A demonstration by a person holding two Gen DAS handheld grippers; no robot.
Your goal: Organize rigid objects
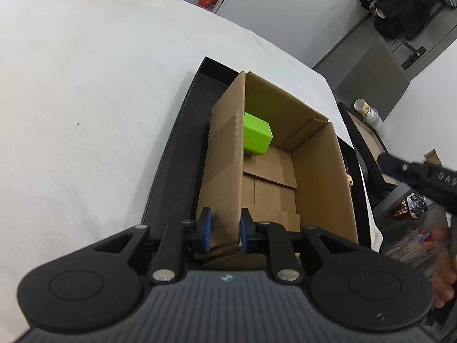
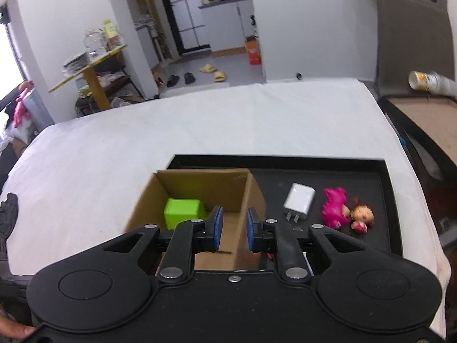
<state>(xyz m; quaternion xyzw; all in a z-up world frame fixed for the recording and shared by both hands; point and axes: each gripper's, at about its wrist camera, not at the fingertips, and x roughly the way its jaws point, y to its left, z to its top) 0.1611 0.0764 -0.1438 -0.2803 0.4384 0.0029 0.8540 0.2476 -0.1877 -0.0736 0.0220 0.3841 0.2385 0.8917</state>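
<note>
An open cardboard box [image 1: 317, 171] stands in a black tray [image 1: 171, 171] on a white-covered table. My left gripper [image 1: 225, 228] is shut on the box's near left wall, one blue pad on each side. A green block [image 1: 255, 137] lies inside, against the far left corner. In the right wrist view, my right gripper [image 2: 234, 225] hovers above the box [image 2: 200, 180] with its jaws shut and nothing between them. The green block [image 2: 184, 213] lies just left of its fingers. A white charger plug [image 2: 299, 201] and a pink doll [image 2: 342, 208] lie on the tray [image 2: 328, 171] right of the box.
The white cloth [image 2: 142, 143] spreads far and left of the tray. The table's right edge drops to a dark chair with a brown seat [image 2: 428, 120] and a cup [image 2: 425, 81]. A person's hand [image 1: 442, 280] shows at the right.
</note>
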